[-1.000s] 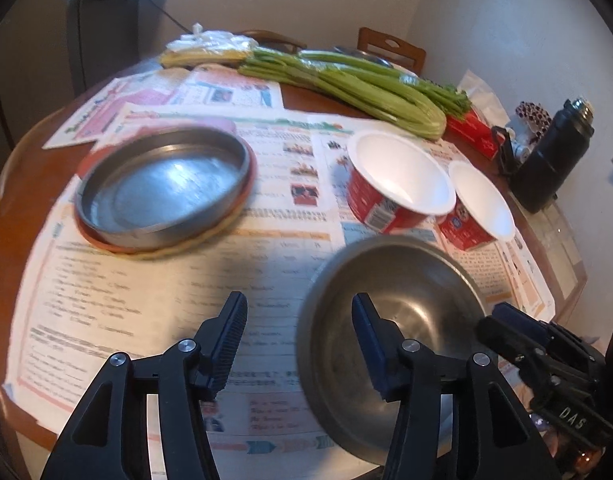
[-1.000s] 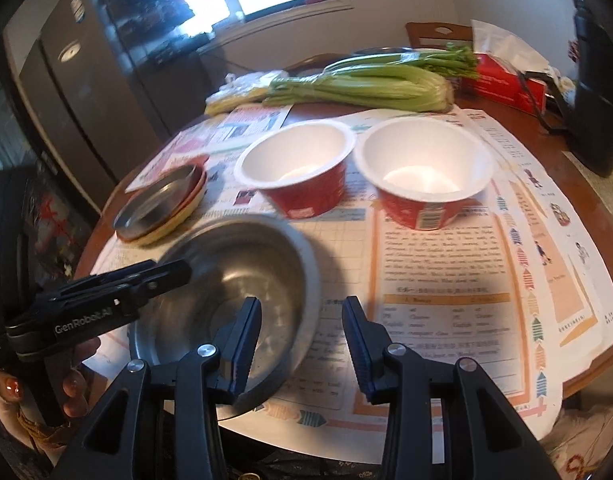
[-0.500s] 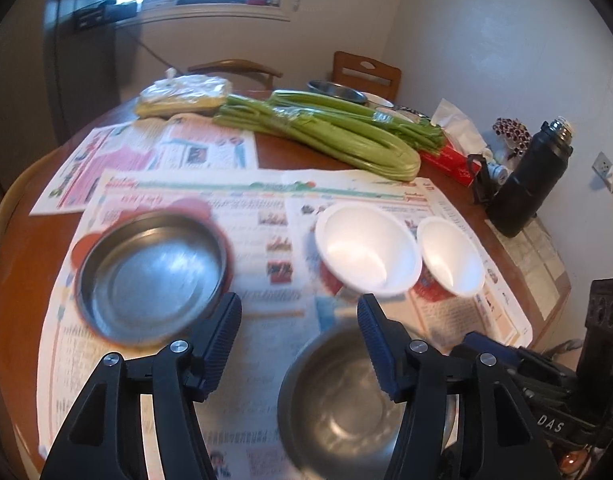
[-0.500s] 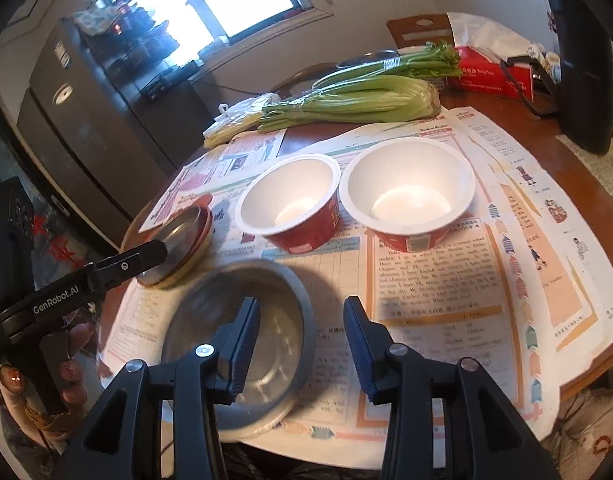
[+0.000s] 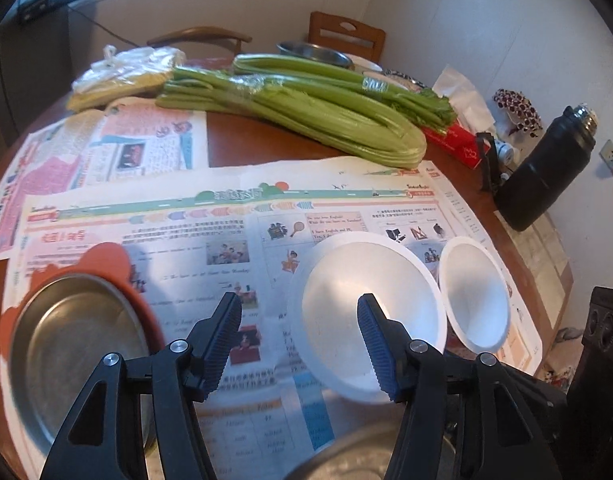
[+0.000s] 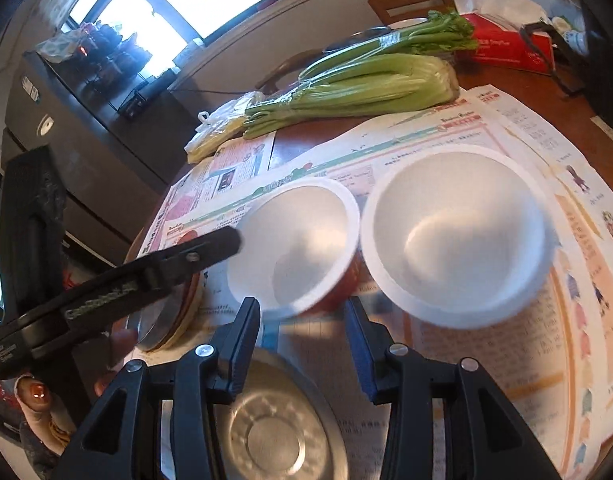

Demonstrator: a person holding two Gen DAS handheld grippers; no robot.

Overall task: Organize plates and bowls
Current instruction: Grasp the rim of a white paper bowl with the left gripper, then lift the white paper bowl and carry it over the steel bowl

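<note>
Here both grippers tilt downward over the newspaper-covered round wooden surface (image 5: 242, 148): left gripper (image 5: 300, 338) fingers apart and empty above the near white foam bowl (image 5: 366, 312), right gripper (image 6: 302, 346) fingers together, gripping nothing.

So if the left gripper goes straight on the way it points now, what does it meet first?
Probably the nearer white bowl: the left gripper has one finger over that bowl's rim; depth is unclear.

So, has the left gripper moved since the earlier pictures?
Yes. The left gripper has gone forward across the round wooden table: the big steel bowl has dropped to the frame's bottom edge, and the nearer white foam bowl now sits by the fingertips.
</note>
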